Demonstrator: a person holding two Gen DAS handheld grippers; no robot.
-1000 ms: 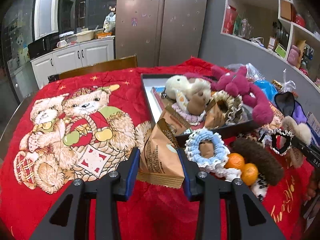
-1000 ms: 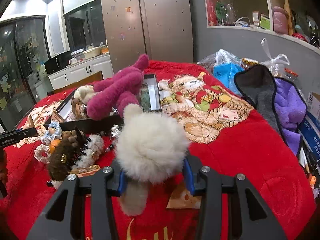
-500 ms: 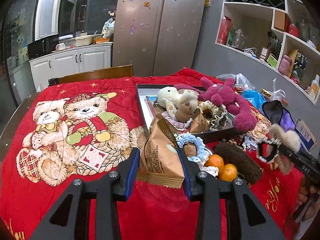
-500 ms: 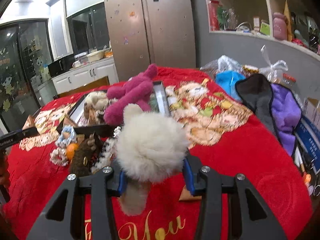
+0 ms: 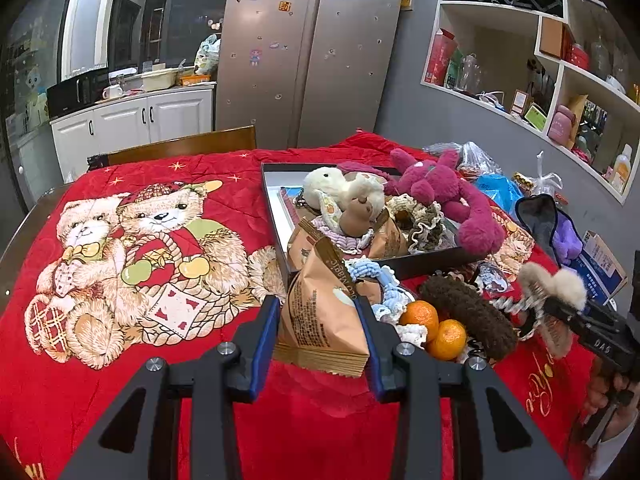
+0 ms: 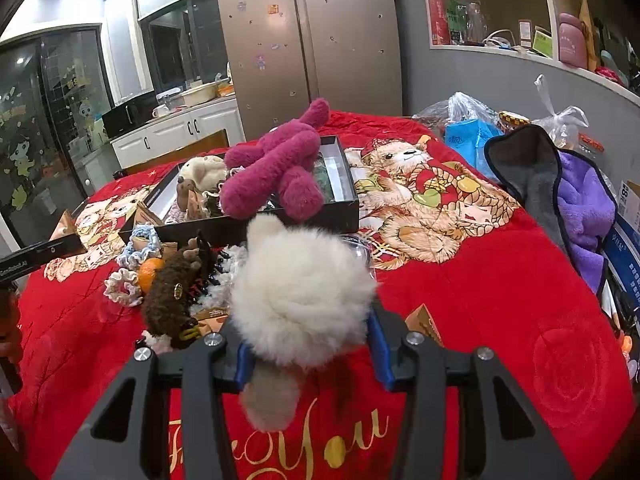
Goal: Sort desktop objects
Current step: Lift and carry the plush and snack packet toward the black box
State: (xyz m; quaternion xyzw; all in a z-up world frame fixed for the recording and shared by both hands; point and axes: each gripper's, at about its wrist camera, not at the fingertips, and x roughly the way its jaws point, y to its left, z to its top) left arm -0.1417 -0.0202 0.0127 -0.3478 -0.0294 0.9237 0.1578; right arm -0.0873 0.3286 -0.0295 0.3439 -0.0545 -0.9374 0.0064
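A brown snack bag (image 5: 320,316) is squeezed between the jaws of the left gripper (image 5: 320,344) and a white fluffy toy (image 6: 300,300) is gripped by the right gripper (image 6: 308,356), both held up just near of the black tray (image 5: 432,262). It looks like the carrying step, so each thing is next to be moved over the tray's near wall and let go inside. Two oranges (image 5: 434,328), one dark brown fuzzy toy (image 5: 468,316) and one pink plush toy (image 5: 444,196) can be counted.

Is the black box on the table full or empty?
Full: the black box is heaped with plush toys, and the magenta plush spills over its rim.
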